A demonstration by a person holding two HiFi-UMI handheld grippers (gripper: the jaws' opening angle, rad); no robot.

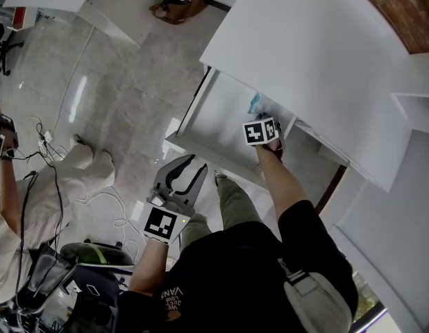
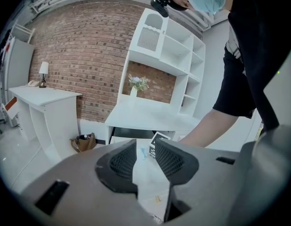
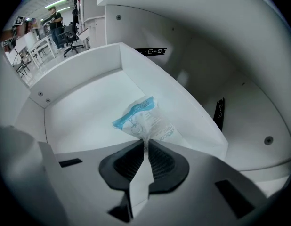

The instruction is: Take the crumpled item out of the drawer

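Observation:
The crumpled item is a white packet with blue print (image 3: 141, 119) that lies in the open white drawer (image 3: 79, 84) against its right wall. My right gripper (image 3: 145, 149) is shut on the packet's near edge, which is pinched thin between the dark pads. In the head view the right gripper (image 1: 264, 116) reaches into the drawer (image 1: 214, 120), and a bit of the blue packet (image 1: 254, 103) shows just beyond it. My left gripper (image 1: 185, 173) hangs outside, below the drawer's front, with its jaws apart. In its own view the left gripper (image 2: 146, 157) holds nothing.
The white desk top (image 1: 318, 61) overhangs the drawer. A brown bag (image 1: 178, 7) sits on the floor by the far table. Cables (image 1: 55, 158) and another person (image 1: 34, 207) are at the left. A white shelf unit (image 2: 169, 46) stands on the desk against the brick wall.

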